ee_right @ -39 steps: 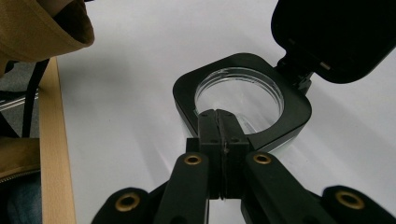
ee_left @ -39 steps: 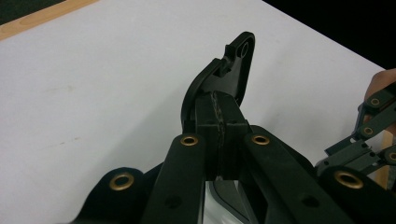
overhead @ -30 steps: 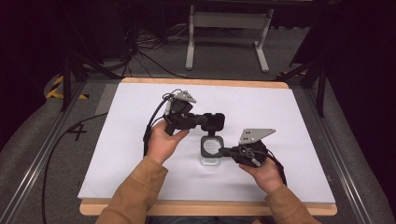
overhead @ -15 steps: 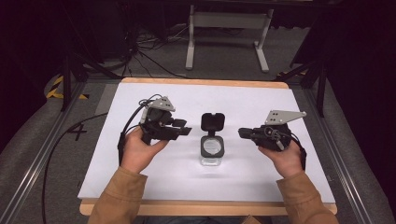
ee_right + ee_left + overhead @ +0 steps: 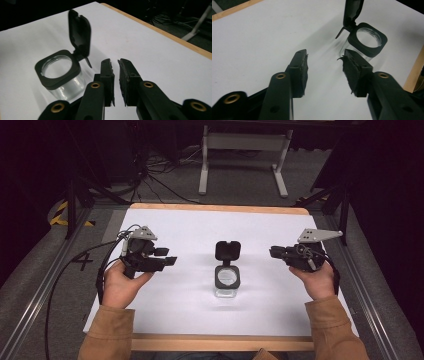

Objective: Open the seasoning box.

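A small clear glass jar [image 5: 227, 287] with a black square collar stands at the middle of the white table [image 5: 190, 310]. Its black flip lid [image 5: 227, 250] is swung up and open. My left gripper [image 5: 169, 258] hovers to the jar's left, open and holding nothing. In the left gripper view its jaws [image 5: 324, 62] stand wide apart, with the jar [image 5: 367, 40] just beyond the right one. My right gripper [image 5: 274, 252] is off to the jar's right. In the right gripper view its jaws [image 5: 115, 65] are nearly together and hold nothing, and the jar [image 5: 61, 75] and its lid [image 5: 78, 32] are to their left.
The table's wooden edge [image 5: 220, 342] runs along the near side. Behind the table stand a grey metal frame [image 5: 240, 150] and cables [image 5: 150, 175] on the dark floor. A cable [image 5: 65, 280] trails from the left gripper off the table's left side.
Both grippers have pulled away from the jar, the left one leftward and the right one rightward. The left gripper has let go of the lid, which now stands open.
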